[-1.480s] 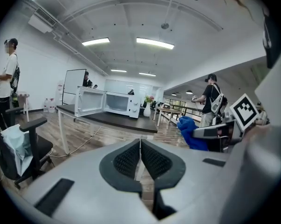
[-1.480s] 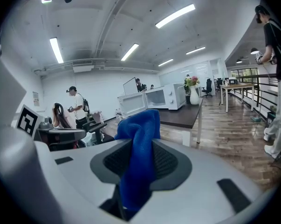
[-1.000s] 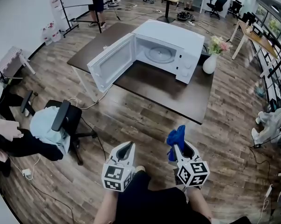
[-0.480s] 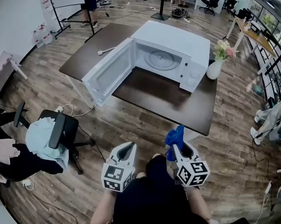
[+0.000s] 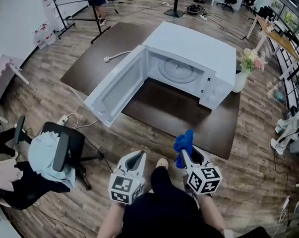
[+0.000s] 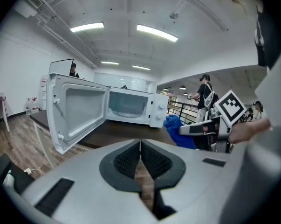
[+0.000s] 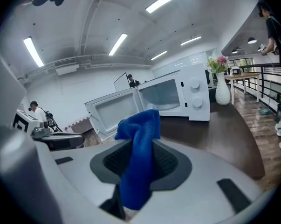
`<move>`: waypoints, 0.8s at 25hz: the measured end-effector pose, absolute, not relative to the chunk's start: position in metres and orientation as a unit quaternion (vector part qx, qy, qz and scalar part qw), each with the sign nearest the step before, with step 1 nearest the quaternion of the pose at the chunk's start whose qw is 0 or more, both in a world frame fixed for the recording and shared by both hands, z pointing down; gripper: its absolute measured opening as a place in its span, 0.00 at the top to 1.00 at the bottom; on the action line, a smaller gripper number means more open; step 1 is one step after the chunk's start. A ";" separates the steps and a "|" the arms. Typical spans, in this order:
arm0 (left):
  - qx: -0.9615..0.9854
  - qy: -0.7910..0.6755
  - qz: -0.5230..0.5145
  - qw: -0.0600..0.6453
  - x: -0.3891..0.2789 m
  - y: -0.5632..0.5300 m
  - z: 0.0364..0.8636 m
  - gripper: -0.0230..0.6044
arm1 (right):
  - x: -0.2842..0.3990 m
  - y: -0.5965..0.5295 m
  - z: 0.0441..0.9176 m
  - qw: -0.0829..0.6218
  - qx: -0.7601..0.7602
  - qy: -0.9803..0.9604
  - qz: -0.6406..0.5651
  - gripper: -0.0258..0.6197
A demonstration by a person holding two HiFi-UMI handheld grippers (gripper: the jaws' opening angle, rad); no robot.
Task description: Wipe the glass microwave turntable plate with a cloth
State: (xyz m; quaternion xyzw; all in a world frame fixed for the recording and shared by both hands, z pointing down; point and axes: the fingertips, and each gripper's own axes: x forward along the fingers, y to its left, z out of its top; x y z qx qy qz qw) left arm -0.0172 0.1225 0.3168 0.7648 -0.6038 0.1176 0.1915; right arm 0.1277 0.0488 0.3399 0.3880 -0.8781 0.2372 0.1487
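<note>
Jaws are carried low in the head view: the left gripper (image 5: 136, 155) and right gripper (image 5: 187, 155) are kept well short of the counter (image 5: 189, 118), where the glass plate (image 5: 177, 68) is seen inside the open microwave (image 5: 199, 43). In the left gripper view, the jaws are pressed together on nothing. In the right gripper view, the blue cloth (image 7: 139, 157) is clamped between the jaws. Its loose end could be snagged on the door (image 7: 113, 111) and pulled free during the reach inside.

The clear round turntable plate (image 5: 178, 68) lies flat inside the microwave (image 5: 199, 43). The crumpled blue cloth (image 5: 185, 144) is pinched by the right hand-held gripper (image 5: 184, 155).
</note>
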 end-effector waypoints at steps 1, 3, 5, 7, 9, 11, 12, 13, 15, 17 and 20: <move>0.767 -0.601 0.118 0.190 -0.019 0.109 0.316 0.95 | 0.123 0.037 0.339 0.147 0.388 -0.878 0.238 0.79; 0.772 -0.596 0.120 0.187 -0.023 0.081 0.315 0.95 | 0.114 0.012 0.338 0.146 0.389 -0.878 0.236 0.79; 0.777 -0.589 0.123 0.186 -0.026 0.055 0.317 0.95 | 0.109 -0.010 0.338 0.146 0.392 -0.877 0.236 0.79; 0.780 -0.584 0.123 0.189 -0.032 0.031 0.320 0.95 | 0.104 -0.032 0.341 0.146 0.396 -0.874 0.241 0.79; 0.781 -0.581 0.124 0.194 -0.040 0.007 0.325 0.95 | 0.099 -0.053 0.346 0.150 0.402 -0.869 0.246 0.79; 0.782 -0.577 0.126 0.198 -0.045 -0.015 0.329 0.95 | 0.096 -0.072 0.350 0.154 0.408 -0.865 0.249 0.79; 0.784 -0.575 0.127 0.198 -0.047 -0.025 0.331 0.95 | 0.095 -0.081 0.352 0.155 0.410 -0.863 0.250 0.79; 0.785 -0.573 0.127 0.198 -0.048 -0.035 0.333 0.95 | 0.094 -0.089 0.354 0.155 0.413 -0.862 0.251 0.79; 0.788 -0.570 0.124 0.198 -0.050 -0.053 0.336 0.95 | 0.091 -0.102 0.359 0.156 0.415 -0.860 0.251 0.79; 0.791 -0.565 0.120 0.202 -0.051 -0.068 0.339 0.95 | 0.087 -0.113 0.363 0.159 0.415 -0.861 0.248 0.79; 0.801 -0.551 0.116 0.205 -0.049 -0.090 0.338 0.95 | 0.079 -0.131 0.364 0.166 0.412 -0.863 0.239 0.79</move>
